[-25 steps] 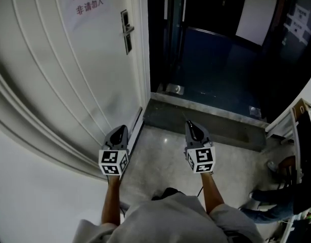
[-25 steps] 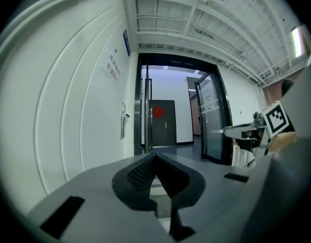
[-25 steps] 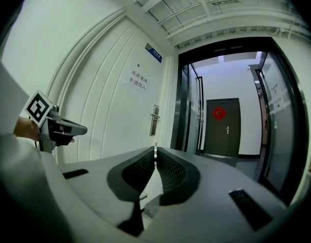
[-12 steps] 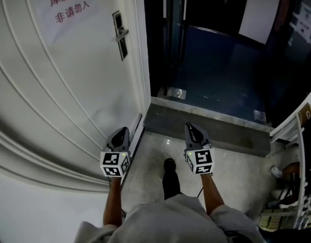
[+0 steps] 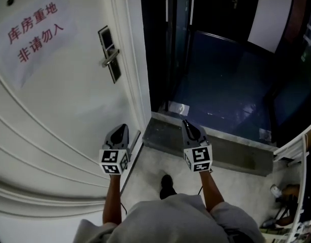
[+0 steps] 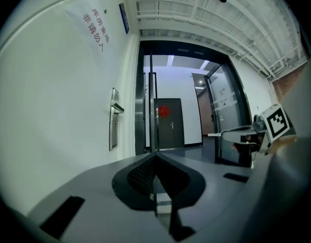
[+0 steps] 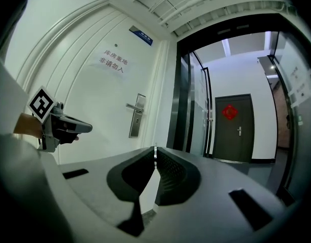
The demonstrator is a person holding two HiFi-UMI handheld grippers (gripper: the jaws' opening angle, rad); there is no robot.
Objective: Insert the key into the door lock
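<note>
The door lock point(image 5: 109, 59) is a dark plate with a silver lever handle on the white door point(image 5: 59, 105). It also shows in the left gripper view point(image 6: 114, 125) and the right gripper view point(image 7: 136, 115). My left gripper point(image 5: 120, 130) points level beside the door's edge, well short of the lock. Its jaws are shut point(image 6: 155, 157) with nothing between them. My right gripper point(image 5: 188, 125) points at the open doorway, shut point(image 7: 154, 153) on a thin silver key seen edge-on at its tips. Each gripper shows in the other's view, the right gripper point(image 6: 241, 133) and the left gripper point(image 7: 69, 127).
A paper sign point(image 5: 36, 29) with red characters hangs on the door. Right of the door is a dark open doorway with a grey stone threshold point(image 5: 221, 146). A far dark door with a red ornament point(image 7: 229, 111) stands beyond. A white rack point(image 5: 299, 146) is at the right. My shoe point(image 5: 167, 185) is below.
I have walked forward with both grippers side by side. The lock and the sign have come nearer and lower in the head view. The threshold is now right under the gripper tips.
</note>
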